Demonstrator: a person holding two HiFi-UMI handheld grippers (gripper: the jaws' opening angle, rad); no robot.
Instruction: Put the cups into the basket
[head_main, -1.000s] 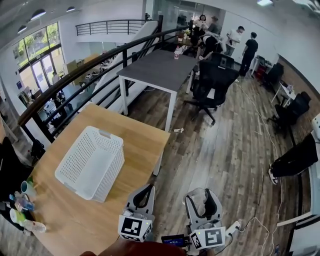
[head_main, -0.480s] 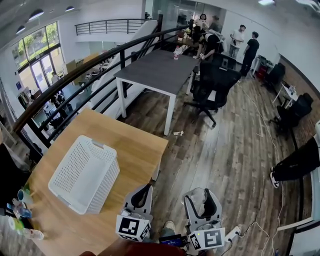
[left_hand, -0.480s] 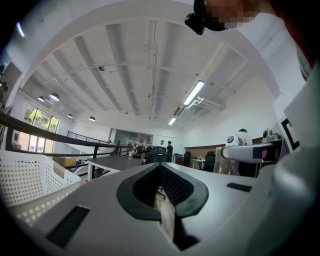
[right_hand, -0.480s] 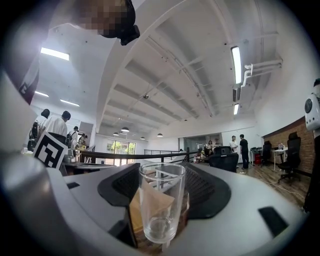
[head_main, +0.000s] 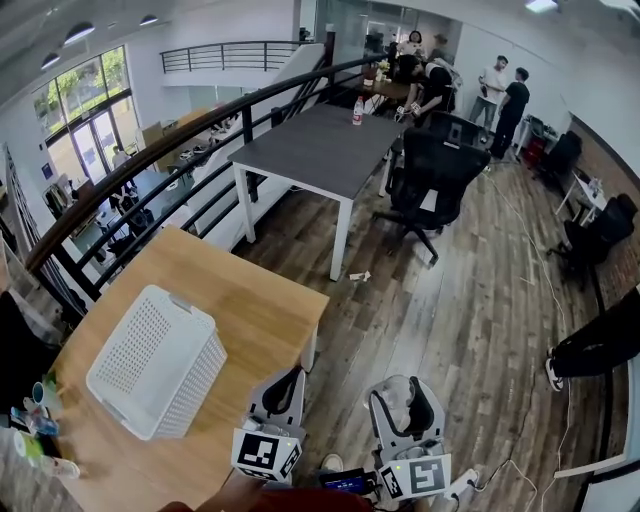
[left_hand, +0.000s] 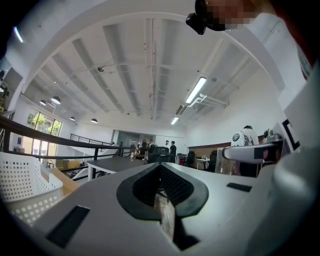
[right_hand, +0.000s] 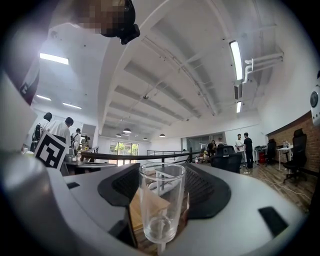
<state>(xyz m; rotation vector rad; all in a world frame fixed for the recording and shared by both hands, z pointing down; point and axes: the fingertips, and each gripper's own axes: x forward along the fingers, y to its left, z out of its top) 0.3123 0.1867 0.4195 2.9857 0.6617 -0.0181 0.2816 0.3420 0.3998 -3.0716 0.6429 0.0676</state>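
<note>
A white plastic basket (head_main: 150, 362) lies on the wooden table (head_main: 255, 300) at the left, and its rim (left_hand: 20, 177) shows in the left gripper view. Several coloured cups (head_main: 35, 405) stand at the table's far left edge. My right gripper (head_main: 405, 412) is low in the head view, off the table to the right, shut on a clear glass cup (right_hand: 161, 197) that stands upright between its jaws (right_hand: 161, 175). My left gripper (head_main: 284, 390) hangs by the table's near right corner. Its jaws (left_hand: 161, 187) are shut and hold nothing.
Beyond the wooden table run a dark railing (head_main: 190, 125) and a grey table (head_main: 320, 140) with a bottle (head_main: 358, 110) on it. A black office chair (head_main: 437, 170) stands on the wood floor. Several people (head_main: 500, 85) stand at the back.
The head view has swung, so the basket and wooden table sit lower and further left in it. Both grippers keep their places in the picture, the right still holding the glass cup.
</note>
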